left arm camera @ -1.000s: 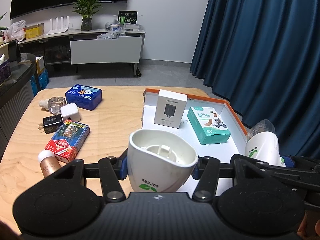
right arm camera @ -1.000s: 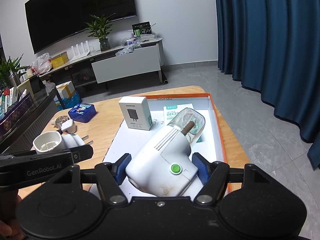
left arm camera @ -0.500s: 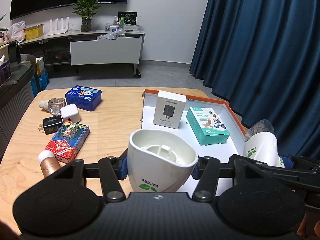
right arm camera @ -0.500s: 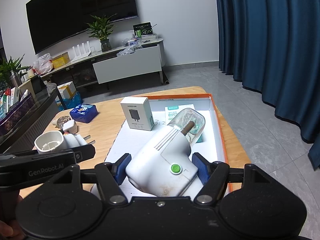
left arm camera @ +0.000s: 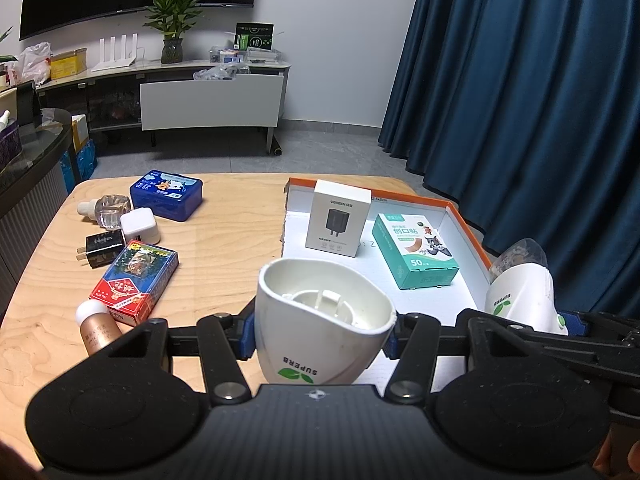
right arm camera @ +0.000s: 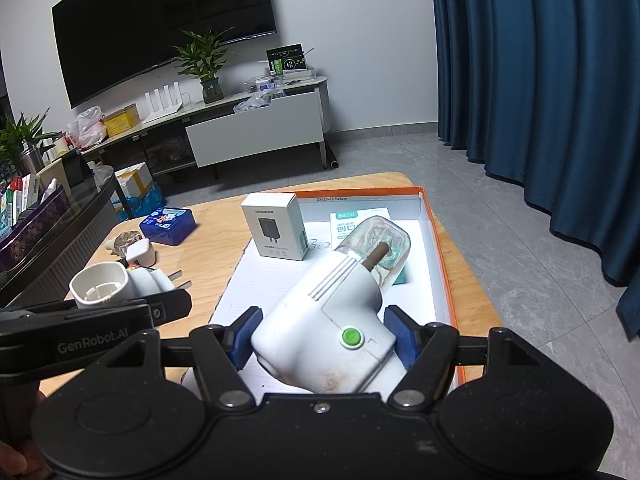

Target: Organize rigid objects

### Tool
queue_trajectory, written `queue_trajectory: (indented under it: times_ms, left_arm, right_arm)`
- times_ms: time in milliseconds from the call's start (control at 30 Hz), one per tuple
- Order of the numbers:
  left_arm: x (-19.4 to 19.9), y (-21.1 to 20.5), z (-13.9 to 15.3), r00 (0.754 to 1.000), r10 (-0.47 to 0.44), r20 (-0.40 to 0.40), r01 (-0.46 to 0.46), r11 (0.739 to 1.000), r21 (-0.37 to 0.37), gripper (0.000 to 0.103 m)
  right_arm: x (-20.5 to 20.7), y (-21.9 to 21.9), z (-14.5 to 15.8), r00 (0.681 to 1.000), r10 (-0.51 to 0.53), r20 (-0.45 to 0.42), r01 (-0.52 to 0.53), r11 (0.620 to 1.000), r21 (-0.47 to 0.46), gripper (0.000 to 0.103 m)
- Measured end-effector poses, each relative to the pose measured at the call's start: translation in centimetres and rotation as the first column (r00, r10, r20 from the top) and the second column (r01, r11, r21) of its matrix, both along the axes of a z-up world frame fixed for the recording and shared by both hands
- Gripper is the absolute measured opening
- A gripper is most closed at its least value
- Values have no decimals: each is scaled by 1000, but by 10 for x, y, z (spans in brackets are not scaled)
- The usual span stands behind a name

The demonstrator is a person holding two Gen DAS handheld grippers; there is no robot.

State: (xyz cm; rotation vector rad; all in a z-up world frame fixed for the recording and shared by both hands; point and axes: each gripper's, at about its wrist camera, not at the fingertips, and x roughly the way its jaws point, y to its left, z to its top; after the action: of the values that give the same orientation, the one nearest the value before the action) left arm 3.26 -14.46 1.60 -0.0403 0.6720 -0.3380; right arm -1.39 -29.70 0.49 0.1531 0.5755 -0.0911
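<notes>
Both our jaws clenched: left gripper on empty vaporizer shell, right gripper on loaded vaporizer, above orange tray. Risk: its bottle strikes the tray's boxes, jarring loose.

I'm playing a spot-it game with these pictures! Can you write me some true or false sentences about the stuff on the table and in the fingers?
1. The left gripper holds a white plug-in holder with no bottle in it. True.
2. The right gripper is empty. False: it grips a white plug-in device with a clear bottle.
3. The blue tin sits inside the orange-edged tray. False: it is on the wooden table.
4. Two boxes are in the tray. True: a white charger box and a teal box.
</notes>
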Motion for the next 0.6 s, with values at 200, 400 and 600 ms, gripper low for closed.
queue_trajectory:
  times_ms: [200,400,600]
  left_arm:
    - [0,-1,0,1000,0,-1,0,1000,0,56]
    - [-1,0,-1,1000,-1,-2,1,1000,-1,56]
    - [-1,0,-2,1000,0,-6,0,1000,-1,56]
  right_arm:
    - [0,2,0,1000,0,-1,0,1000,0,80]
    - [0,5,-2,1000,3,-5,-3,1000,-1,80]
    - [0,5,-4,1000,3,-9,-3,1000,1,80]
